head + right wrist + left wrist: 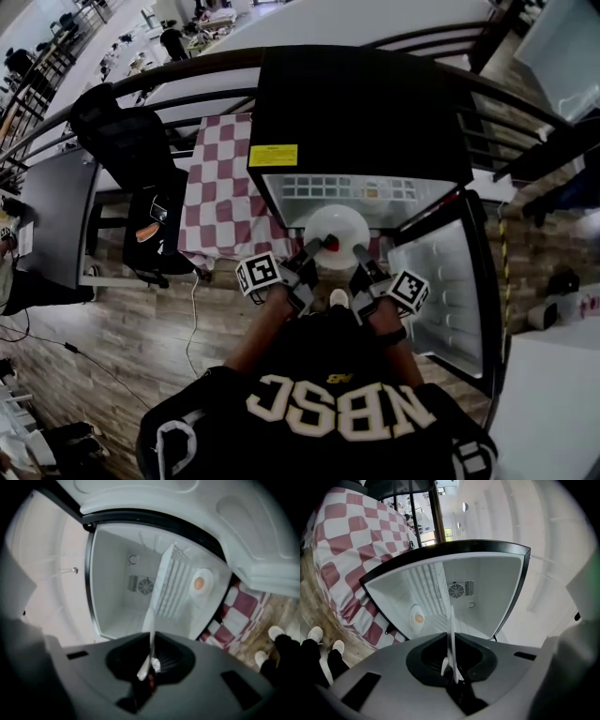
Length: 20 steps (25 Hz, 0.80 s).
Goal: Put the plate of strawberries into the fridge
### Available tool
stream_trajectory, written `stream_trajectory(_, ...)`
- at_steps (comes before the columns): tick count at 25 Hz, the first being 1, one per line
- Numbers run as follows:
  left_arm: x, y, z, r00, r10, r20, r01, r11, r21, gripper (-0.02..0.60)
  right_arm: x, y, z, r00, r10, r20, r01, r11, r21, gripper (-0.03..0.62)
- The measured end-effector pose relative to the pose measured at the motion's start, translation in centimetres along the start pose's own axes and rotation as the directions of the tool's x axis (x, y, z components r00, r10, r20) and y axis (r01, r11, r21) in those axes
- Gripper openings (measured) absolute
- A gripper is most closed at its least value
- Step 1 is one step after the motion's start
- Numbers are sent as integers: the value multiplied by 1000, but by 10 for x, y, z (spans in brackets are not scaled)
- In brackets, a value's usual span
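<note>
A white plate (337, 228) with strawberries (330, 246) on it is held level between both grippers, just in front of the open black fridge (361, 112). My left gripper (306, 262) is shut on the plate's left rim and my right gripper (364, 262) on its right rim. In the left gripper view the plate (451, 630) shows edge-on as a thin white line running into the shut left gripper (452, 667). The right gripper view shows the same edge-on plate (152, 625) pinched in the right gripper (150, 665). The fridge's white inside (483, 602) lies straight ahead.
The fridge door (441, 281) hangs open at the right. Inside are a wire shelf (176, 588) and a small dish with an orange item (418, 618). A red-and-white checked table (220, 187) stands left of the fridge, a black chair (131, 141) beyond it. Wooden floor lies below.
</note>
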<state>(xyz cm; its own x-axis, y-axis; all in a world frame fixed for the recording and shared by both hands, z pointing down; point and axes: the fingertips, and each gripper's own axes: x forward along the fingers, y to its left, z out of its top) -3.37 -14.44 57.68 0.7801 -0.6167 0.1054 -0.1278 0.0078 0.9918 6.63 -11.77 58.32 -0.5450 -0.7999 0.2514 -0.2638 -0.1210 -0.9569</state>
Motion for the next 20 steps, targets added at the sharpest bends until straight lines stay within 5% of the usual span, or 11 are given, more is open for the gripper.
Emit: stream_trajectory(20, 47, 3, 54, 997, 39, 62, -39, 999, 0, 40, 59, 11, 49, 998, 63, 15, -64, 997, 44, 43)
